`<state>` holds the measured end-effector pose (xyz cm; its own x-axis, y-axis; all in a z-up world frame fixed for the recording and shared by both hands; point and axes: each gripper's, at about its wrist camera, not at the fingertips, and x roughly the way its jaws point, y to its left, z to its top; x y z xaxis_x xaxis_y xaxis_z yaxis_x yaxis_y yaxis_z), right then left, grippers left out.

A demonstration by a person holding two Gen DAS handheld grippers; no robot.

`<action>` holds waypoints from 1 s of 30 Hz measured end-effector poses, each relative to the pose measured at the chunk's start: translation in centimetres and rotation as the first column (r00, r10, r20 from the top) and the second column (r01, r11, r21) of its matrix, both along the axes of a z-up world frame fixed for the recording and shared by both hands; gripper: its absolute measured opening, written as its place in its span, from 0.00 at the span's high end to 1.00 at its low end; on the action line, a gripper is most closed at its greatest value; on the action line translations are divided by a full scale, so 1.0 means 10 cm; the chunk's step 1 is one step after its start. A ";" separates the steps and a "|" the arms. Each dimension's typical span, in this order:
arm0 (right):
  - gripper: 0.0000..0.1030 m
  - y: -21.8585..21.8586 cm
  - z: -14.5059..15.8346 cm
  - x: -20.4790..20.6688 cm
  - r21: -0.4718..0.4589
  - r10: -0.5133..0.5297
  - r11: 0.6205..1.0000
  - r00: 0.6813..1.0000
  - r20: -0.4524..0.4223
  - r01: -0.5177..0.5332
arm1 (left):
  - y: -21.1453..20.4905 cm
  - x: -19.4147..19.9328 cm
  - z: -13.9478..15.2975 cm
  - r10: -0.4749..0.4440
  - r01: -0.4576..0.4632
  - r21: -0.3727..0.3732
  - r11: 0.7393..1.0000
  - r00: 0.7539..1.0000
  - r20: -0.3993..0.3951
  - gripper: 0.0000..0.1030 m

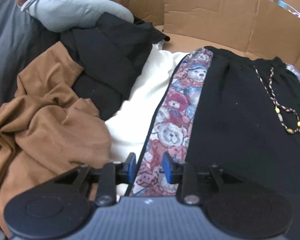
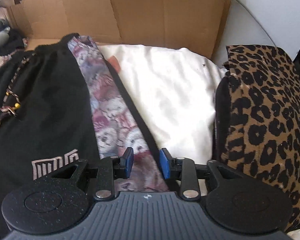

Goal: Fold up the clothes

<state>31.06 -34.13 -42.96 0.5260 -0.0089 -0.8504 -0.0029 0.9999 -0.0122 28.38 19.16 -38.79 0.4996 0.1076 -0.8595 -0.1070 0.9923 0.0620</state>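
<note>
Trousers, black with teddy-bear side panels, spread waistband-first toward the cardboard wall on a white sheet, presumably for folding; left gripper and right gripper each hover narrowly parted, empty, over a side panel.

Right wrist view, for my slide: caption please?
Open right gripper above the bear-print stripe of black trousers, beside a white garment.

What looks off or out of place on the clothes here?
The beaded drawstring of the black shorts lies strewn across the front instead of tucked in. Left of them, the brown garment and black garment lie crumpled, unfolded.
</note>
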 end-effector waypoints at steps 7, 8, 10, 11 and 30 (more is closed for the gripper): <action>0.67 0.01 -0.04 0.09 -0.031 -0.002 1.000 1.000 0.012 0.002 | -0.03 0.05 -0.20 -0.010 0.010 -0.008 1.000 1.000 -0.008 0.62; 0.67 0.02 -0.04 0.10 -0.024 -0.001 1.000 1.000 0.015 0.002 | -0.02 0.05 -0.22 -0.001 0.001 -0.015 1.000 1.000 -0.009 0.62; 0.67 0.06 -0.07 0.11 -0.017 0.006 1.000 1.000 0.011 -0.006 | -0.01 0.05 -0.26 0.014 -0.014 -0.029 0.999 1.000 -0.012 0.61; 0.67 0.08 -0.11 0.12 -0.025 0.013 1.000 1.000 0.002 -0.013 | -0.01 0.04 -0.27 0.017 -0.018 -0.036 0.999 1.000 -0.014 0.59; 1.00 0.08 -0.23 0.16 -0.117 0.027 0.993 0.999 -0.028 -0.031 | 0.09 0.02 -0.40 0.028 -0.026 0.034 0.999 0.999 -0.036 0.96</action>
<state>32.66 -33.35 -45.31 0.5048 -0.0947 -0.8580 -0.0337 0.9910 -0.1292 28.55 20.03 -42.82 0.4642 0.1496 -0.8730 -0.1308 0.9864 0.0996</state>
